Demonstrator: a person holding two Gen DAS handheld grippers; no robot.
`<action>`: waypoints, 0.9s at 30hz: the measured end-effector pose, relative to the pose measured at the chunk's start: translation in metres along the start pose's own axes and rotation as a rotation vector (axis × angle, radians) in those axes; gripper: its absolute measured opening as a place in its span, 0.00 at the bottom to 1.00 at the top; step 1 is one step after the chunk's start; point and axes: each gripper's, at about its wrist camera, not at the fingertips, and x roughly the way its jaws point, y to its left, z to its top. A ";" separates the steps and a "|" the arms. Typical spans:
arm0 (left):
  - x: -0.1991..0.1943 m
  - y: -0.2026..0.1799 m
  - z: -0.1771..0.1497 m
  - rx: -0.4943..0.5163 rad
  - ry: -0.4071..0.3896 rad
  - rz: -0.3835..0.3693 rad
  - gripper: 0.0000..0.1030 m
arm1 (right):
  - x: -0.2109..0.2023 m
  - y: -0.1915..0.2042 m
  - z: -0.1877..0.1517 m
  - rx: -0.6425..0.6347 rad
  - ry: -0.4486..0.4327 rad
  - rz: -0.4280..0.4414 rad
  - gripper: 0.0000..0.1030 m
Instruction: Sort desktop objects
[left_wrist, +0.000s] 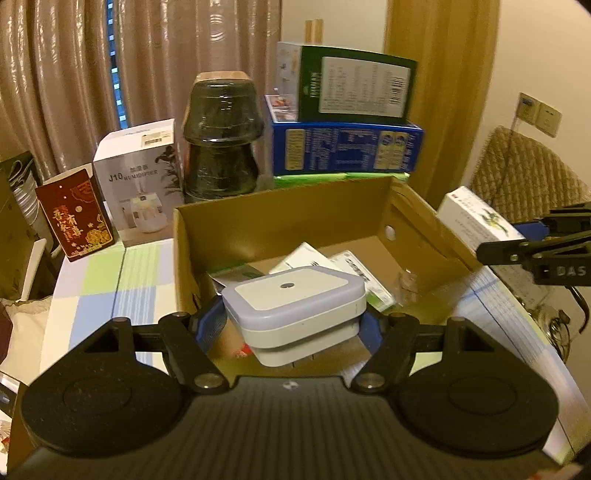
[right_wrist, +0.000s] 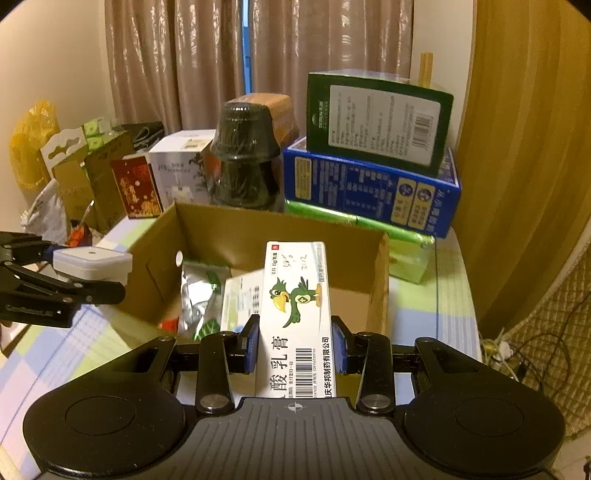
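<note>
Both grippers are loaded up. The left gripper (left_wrist: 291, 325) has its blue-padded jaws spread fairly wide and clamped on a rounded-square matte plastic case (left_wrist: 295, 306), pale lilac lid over a cream base with a small dark dot on top, held over the near edge of the open brown cardboard box (left_wrist: 280, 218).

The right gripper (right_wrist: 295, 343) is squeezed in narrow on a long, glossy white carton printed with a green cartoon bird (right_wrist: 297, 295), a barcode and Chinese text, its far end poking over the box interior.

Inside the box there's a crinkly silver foil pouch (right_wrist: 199, 291) and some flat white packets (left_wrist: 351, 269). The box sits on a pastel checked tablecloth (left_wrist: 140, 273). Behind it: a dark stepped shrink-wrapped jar (left_wrist: 221, 140) and a blue printed carton (left_wrist: 347, 147).
</note>
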 end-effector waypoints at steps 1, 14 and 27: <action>0.005 0.004 0.004 -0.003 0.002 0.005 0.67 | 0.003 0.000 0.004 0.000 -0.001 0.001 0.35; 0.064 0.016 0.025 -0.005 0.025 0.003 0.68 | 0.065 -0.009 0.024 0.035 0.040 0.008 0.35; 0.073 0.027 0.017 -0.069 -0.008 0.008 0.76 | 0.091 -0.017 0.030 0.118 -0.033 0.045 0.53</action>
